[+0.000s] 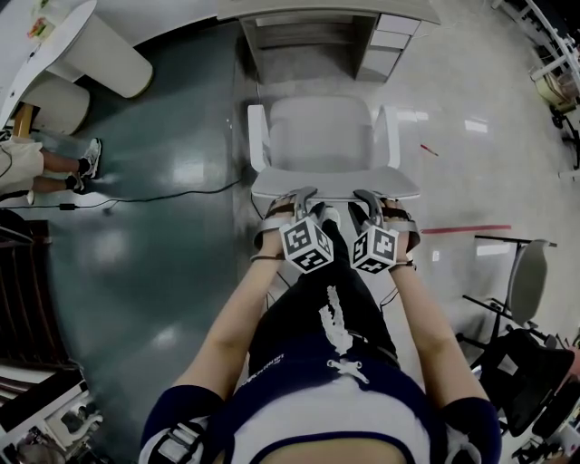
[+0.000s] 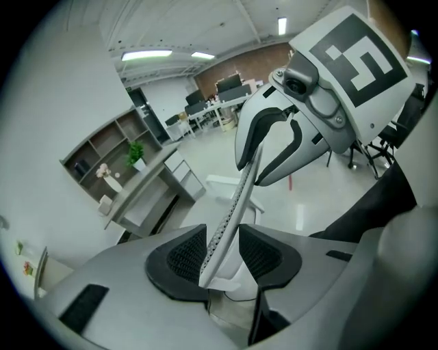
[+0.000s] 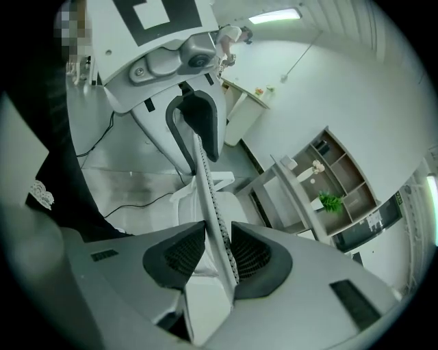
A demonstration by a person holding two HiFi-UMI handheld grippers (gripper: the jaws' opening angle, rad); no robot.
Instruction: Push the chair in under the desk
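Observation:
A white office chair (image 1: pixel 319 136) stands facing the grey desk (image 1: pixel 317 11), its seat just short of the desk's opening. Its thin mesh backrest's top edge (image 1: pixel 335 188) is nearest me. My left gripper (image 1: pixel 304 201) and right gripper (image 1: pixel 367 201) sit side by side on that edge. In the left gripper view the backrest edge (image 2: pixel 229 219) runs up between the jaws of the left gripper (image 2: pixel 224 256), with a gap beside it. In the right gripper view the edge (image 3: pixel 209 198) passes likewise between the jaws of the right gripper (image 3: pixel 217 254). Both are open.
A drawer unit (image 1: pixel 390 41) stands under the desk's right side. A black cable (image 1: pixel 163 195) crosses the floor at left, near a seated person's shoes (image 1: pixel 86 163). Black chairs (image 1: pixel 526 281) stand at right, behind a red tape line (image 1: pixel 467 229). A white counter (image 1: pixel 100 54) curves at top left.

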